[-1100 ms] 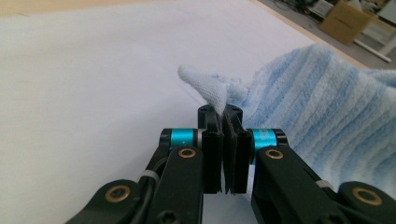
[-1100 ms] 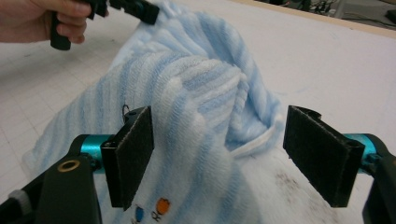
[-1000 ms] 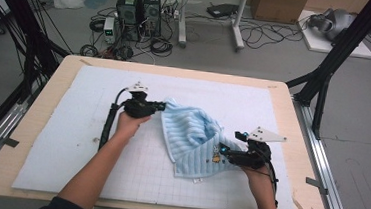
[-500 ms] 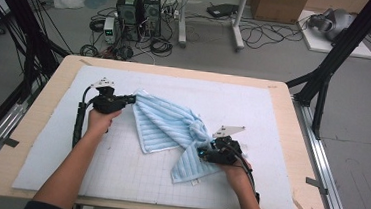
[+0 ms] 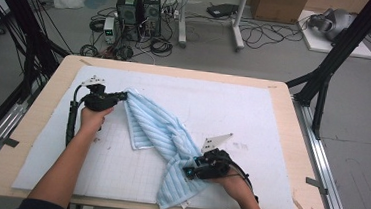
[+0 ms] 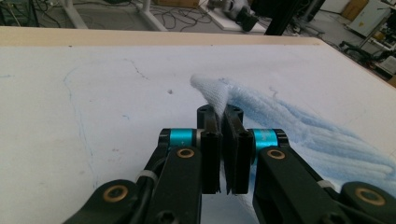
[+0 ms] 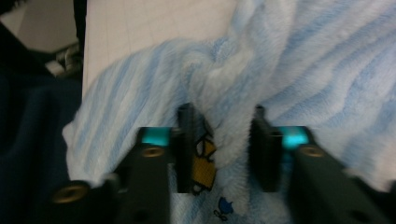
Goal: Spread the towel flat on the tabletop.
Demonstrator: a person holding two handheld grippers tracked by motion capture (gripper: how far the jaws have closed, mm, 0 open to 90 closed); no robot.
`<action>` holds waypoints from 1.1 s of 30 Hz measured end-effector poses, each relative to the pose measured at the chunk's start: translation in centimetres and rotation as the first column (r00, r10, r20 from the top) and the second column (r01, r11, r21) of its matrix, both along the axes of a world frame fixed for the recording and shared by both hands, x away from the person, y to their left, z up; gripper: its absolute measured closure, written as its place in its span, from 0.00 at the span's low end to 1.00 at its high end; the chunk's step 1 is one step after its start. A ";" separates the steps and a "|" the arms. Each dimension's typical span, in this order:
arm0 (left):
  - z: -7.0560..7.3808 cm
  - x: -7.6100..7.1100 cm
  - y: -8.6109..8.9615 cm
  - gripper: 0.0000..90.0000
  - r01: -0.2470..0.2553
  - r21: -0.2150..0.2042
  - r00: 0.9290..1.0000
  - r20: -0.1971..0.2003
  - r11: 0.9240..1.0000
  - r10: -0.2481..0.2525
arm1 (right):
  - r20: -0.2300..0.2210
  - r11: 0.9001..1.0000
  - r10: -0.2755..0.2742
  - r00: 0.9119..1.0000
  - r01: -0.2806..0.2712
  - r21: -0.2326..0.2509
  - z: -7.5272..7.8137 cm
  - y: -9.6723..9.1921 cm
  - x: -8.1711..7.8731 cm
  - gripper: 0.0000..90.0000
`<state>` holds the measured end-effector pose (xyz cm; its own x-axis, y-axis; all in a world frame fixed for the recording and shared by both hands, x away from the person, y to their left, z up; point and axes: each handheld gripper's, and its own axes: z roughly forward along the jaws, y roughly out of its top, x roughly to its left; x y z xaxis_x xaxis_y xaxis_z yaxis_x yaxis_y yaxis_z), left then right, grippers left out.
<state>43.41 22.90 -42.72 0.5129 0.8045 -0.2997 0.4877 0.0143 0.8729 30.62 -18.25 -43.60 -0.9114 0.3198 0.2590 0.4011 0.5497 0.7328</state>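
Note:
A light blue striped towel lies twisted in a diagonal band across the white mat. My left gripper is at the towel's far left corner, shut on that corner, which pokes up between the closed jaws. My right gripper is at the near end of the band. In the right gripper view its jaws stand apart with a bunched fold of towel between them. A small yellow and blue print shows on the cloth by the left jaw.
The mat covers a wooden table with black frame posts at both sides. Computer boxes and cables sit on the floor beyond the far edge. Bare mat stretches to the right of the towel and in front of the left hand.
Both grippers have moved left, dragging the towel with them. It has stretched from a bunched heap into a long twisted band. The right gripper's jaws now stand apart.

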 end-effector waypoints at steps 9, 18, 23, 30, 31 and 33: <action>-0.2 -0.6 -0.1 0.49 -0.001 0.025 1.000 0.014 1.000 0.001 | 0.133 0.975 -0.180 0.975 0.159 0.155 4.4 -1.9 2.7 0.43; -0.7 -2.2 0.4 0.48 0.028 0.029 0.999 0.042 0.999 -0.029 | 0.214 0.944 -0.329 0.920 0.328 0.044 3.7 1.2 7.9 0.48; -0.7 -2.7 0.5 0.48 0.037 0.021 0.998 0.047 0.999 -0.038 | 0.210 0.931 -0.354 0.911 0.366 -0.017 1.7 3.8 10.9 0.64; -1.0 -3.1 0.2 0.48 0.053 0.039 0.997 0.046 0.998 -0.055 | 0.183 0.925 -0.319 0.930 0.348 -0.154 -0.5 7.2 12.7 0.74; -1.0 -3.1 0.1 0.48 0.054 0.037 0.997 0.047 0.998 -0.055 | 0.188 0.926 -0.318 0.929 0.347 -0.151 -0.6 7.3 12.6 0.83; -0.8 -3.2 0.1 0.48 0.059 0.034 0.997 0.054 0.998 -0.061 | 0.215 0.923 -0.298 0.930 0.338 -0.185 -0.3 7.3 12.2 0.95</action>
